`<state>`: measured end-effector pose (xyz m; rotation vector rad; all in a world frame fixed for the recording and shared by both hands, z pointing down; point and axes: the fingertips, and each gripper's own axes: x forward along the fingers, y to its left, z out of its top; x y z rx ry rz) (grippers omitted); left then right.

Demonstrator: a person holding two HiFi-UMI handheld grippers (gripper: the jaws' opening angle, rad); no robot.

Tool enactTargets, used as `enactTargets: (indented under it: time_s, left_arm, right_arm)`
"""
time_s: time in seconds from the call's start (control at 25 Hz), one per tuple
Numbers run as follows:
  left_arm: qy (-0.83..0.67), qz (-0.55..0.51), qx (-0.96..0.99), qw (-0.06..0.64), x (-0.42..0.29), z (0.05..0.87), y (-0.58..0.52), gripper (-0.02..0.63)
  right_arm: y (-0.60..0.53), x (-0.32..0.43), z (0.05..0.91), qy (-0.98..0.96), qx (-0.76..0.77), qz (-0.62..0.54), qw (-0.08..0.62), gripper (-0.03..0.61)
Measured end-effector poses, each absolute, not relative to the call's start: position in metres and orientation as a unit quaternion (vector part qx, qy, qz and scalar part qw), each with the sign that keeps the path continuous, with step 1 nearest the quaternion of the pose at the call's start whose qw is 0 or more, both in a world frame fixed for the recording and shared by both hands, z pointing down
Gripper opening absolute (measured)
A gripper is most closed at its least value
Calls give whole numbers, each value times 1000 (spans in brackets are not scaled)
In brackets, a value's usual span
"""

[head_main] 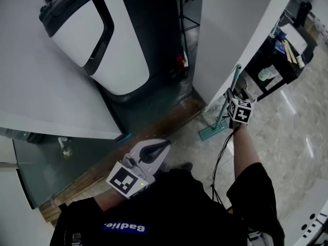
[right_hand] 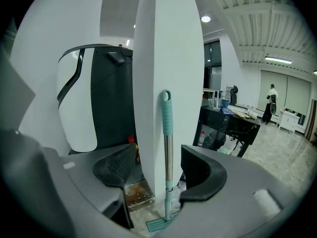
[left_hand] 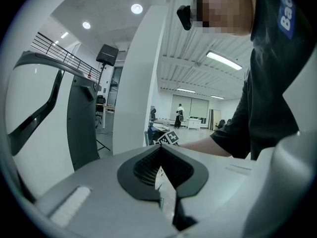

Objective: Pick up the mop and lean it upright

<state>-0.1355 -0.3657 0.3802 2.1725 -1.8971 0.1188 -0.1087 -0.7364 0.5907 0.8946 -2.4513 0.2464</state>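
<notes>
The mop stands upright against the white pillar (head_main: 236, 29). Its flat teal head (head_main: 211, 132) rests on the floor, and its teal-and-metal handle (right_hand: 168, 148) rises along the pillar's edge. My right gripper (right_hand: 159, 171) is open, with the handle standing between its two dark pads; neither pad touches it. In the head view the right gripper (head_main: 234, 94) is held out at the handle, below its top end. My left gripper (head_main: 163, 145) is close to my body, away from the mop. In the left gripper view it (left_hand: 161, 150) is shut on nothing.
A large white-and-dark machine (head_main: 107, 40) stands left of the pillar. A black shelf cart (head_main: 277, 65) with bottles stands to the right. A brown strip (head_main: 169, 122) runs along the floor before the machine. A cable (head_main: 221, 158) hangs by my right arm. A distant person (right_hand: 271, 103) stands in the hall.
</notes>
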Motion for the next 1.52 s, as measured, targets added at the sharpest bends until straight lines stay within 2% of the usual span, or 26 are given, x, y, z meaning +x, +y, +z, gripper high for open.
enactTargets:
  time_s: [1.52]
  left_arm:
    - [-685,41,709,164,-162,399,-346,20]
  right_arm:
    - [-788,-139,652,-889,310,71,329,279]
